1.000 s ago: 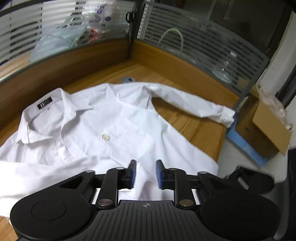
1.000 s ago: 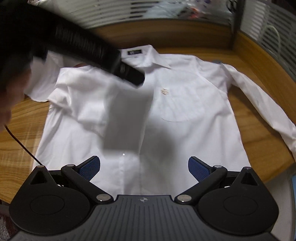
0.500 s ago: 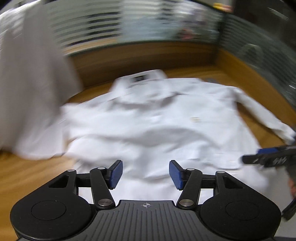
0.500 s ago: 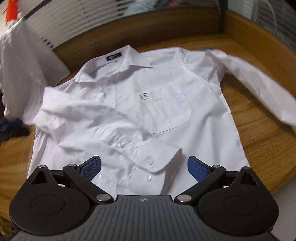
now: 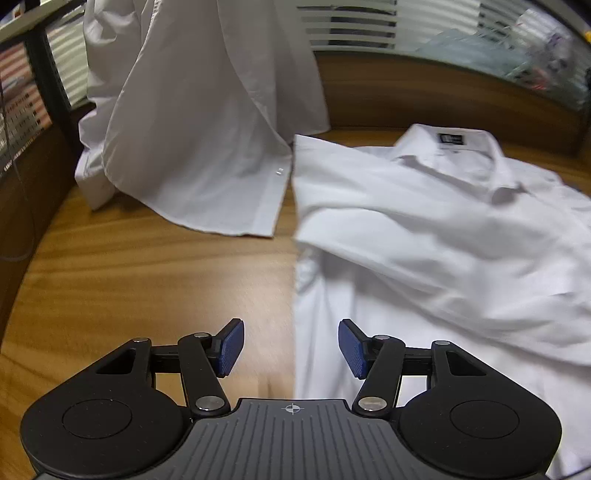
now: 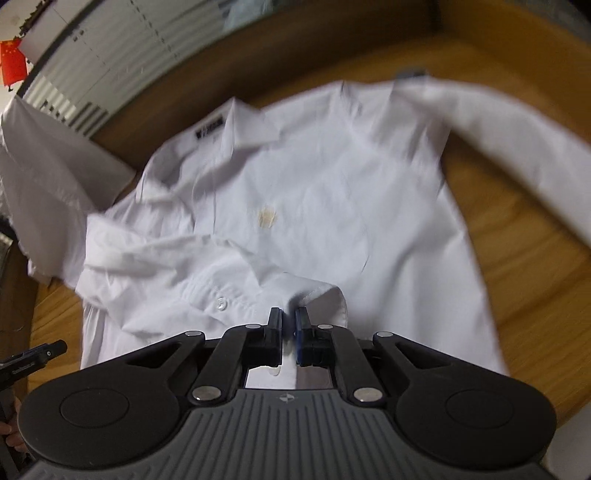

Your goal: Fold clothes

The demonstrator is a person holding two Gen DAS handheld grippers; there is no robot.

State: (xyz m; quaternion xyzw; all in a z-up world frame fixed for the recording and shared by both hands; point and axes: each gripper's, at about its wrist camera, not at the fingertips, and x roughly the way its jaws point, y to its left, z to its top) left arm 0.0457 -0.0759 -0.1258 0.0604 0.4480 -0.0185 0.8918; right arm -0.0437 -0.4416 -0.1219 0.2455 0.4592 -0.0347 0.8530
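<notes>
Where slatted glass partitions (image 5: 347, 26) curve, wooden desk (image 5: 147, 280) (white shirt (image 5: 424, 236) atop).

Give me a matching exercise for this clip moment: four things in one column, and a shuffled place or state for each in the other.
Things:
1. left hand-held gripper
2. right hand-held gripper
3. second white shirt
4. collar label

Places or states:
A. hangs down at the desk's far left edge
B. shut on the folded-in sleeve cuff
C. black patch inside the collar of the flat shirt
D. open, holding nothing, over the flat shirt's edge

Pairs: 1-D, 2-B, 3-A, 4-C
</notes>
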